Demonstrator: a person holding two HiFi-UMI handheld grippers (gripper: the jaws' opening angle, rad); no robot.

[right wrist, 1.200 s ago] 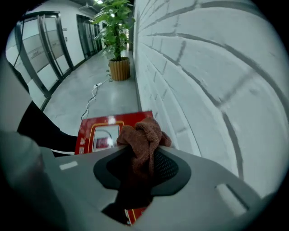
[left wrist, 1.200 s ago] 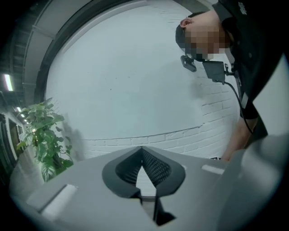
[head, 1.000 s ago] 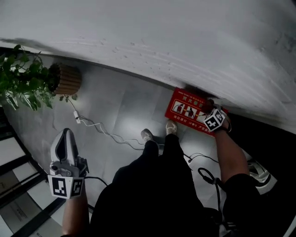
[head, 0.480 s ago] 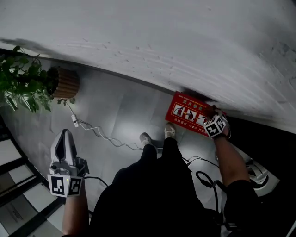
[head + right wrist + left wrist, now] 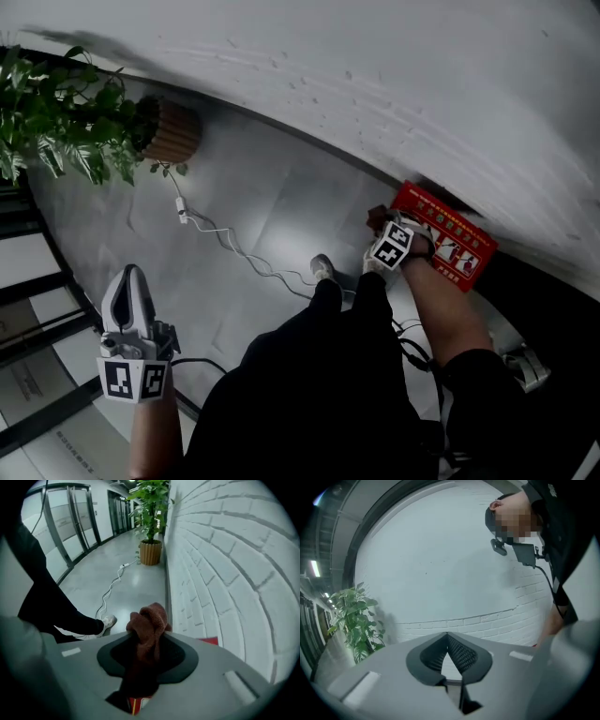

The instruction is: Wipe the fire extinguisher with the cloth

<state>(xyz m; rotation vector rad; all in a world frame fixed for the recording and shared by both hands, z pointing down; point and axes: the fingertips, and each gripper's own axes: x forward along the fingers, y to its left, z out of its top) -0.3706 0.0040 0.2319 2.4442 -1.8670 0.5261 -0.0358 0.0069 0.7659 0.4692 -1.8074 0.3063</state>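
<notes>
The red fire extinguisher box (image 5: 452,236) stands on the floor against the white brick wall. My right gripper (image 5: 386,232) hangs at the box's left end, pointing steeply down. It is shut on a brown cloth (image 5: 148,623), which bunches up above the jaws of the right gripper (image 5: 149,641); the cloth (image 5: 378,217) shows beside the marker cube. A sliver of the red box (image 5: 209,641) peeks past the jaw housing. My left gripper (image 5: 131,274) is held low at the left, far from the box. The left gripper (image 5: 447,636) has its tips together with nothing between them.
A leafy plant (image 5: 66,112) in a ribbed wooden pot (image 5: 173,131) stands by the wall at upper left. A white cable (image 5: 220,239) with a plug snakes across the grey floor to the person's shoes (image 5: 323,270). Glass partitions (image 5: 70,522) line the corridor.
My right gripper with the cloth has swept from the box's right end across its front to its left end. The left gripper has hardly shifted in the picture.
</notes>
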